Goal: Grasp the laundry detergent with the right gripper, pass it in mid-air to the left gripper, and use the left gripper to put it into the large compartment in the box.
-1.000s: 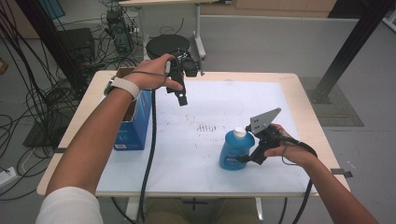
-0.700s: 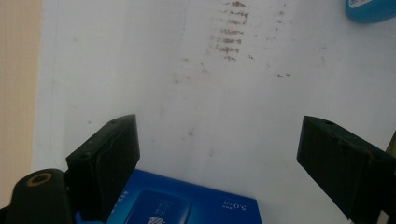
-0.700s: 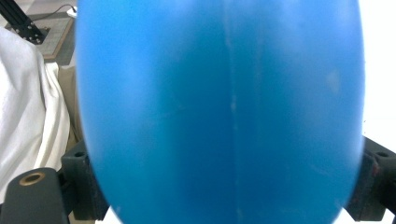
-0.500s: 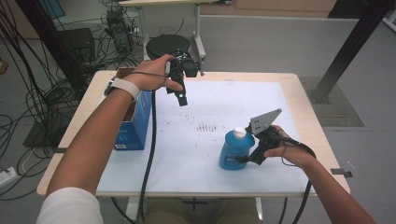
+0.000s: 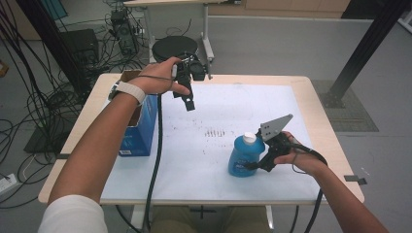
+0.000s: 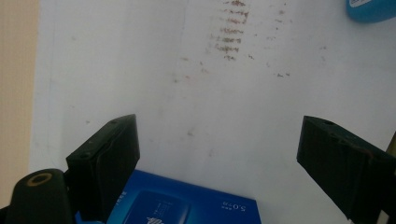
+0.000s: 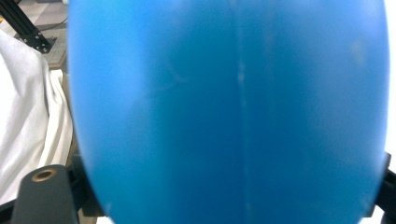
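You are in a lab. Behind the worktop (image 5: pixel 311 97) lie many black cables (image 5: pixel 34 97) on the grey floor, and a black metal post (image 5: pixel 364 53) stands beside it.

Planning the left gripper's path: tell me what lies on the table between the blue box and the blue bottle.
In the high view, only bare white sheet with some brown smudges lies between the box and the bottle.
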### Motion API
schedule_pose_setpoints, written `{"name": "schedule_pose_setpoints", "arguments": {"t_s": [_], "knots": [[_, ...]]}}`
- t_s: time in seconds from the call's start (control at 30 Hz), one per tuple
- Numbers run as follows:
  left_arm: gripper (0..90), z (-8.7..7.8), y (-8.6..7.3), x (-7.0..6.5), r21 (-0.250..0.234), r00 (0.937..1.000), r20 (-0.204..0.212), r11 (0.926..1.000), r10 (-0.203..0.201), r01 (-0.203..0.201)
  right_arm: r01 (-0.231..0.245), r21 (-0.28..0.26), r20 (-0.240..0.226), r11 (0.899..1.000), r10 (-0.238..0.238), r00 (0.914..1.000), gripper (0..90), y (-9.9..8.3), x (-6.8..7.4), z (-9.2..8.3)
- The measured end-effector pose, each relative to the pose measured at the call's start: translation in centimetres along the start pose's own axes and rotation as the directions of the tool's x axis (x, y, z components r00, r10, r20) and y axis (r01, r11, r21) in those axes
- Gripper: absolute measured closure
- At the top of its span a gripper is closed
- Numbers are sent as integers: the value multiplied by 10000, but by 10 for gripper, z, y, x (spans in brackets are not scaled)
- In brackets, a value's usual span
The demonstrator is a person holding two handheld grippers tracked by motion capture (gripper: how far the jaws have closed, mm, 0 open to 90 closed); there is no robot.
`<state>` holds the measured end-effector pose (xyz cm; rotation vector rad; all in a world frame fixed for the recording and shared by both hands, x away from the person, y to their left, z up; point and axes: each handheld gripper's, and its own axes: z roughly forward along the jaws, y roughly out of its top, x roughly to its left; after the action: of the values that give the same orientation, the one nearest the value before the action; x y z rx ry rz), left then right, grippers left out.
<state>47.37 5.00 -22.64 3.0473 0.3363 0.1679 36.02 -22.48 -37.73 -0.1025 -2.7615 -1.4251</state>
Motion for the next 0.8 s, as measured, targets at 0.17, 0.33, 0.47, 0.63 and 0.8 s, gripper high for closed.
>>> {"name": "schedule_pose_setpoints", "arguments": {"t_s": [0.17,0.33,0.47,0.63,0.8], "knots": [[135,0,0,0,-5,10000,-5,10000,0,0,18,-47,-28,10000,-18,10000,157,-1,0,1],[135,0,0,0,4,10000,0,10000,-13,13,14,-176,-30,9998,-14,10000,170,-2,0,1],[135,0,0,0,-15,10000,-2,10000,-5,5,10,-214,-93,9998,-12,10000,184,-4,1,2],[136,1,0,0,-33,10000,-2,10000,-42,42,10,-295,-139,9996,-14,9999,199,-5,1,3],[136,1,0,0,-23,10000,-3,10000,-36,36,-12,-394,-143,9992,7,9999,209,-6,1,3]]}}
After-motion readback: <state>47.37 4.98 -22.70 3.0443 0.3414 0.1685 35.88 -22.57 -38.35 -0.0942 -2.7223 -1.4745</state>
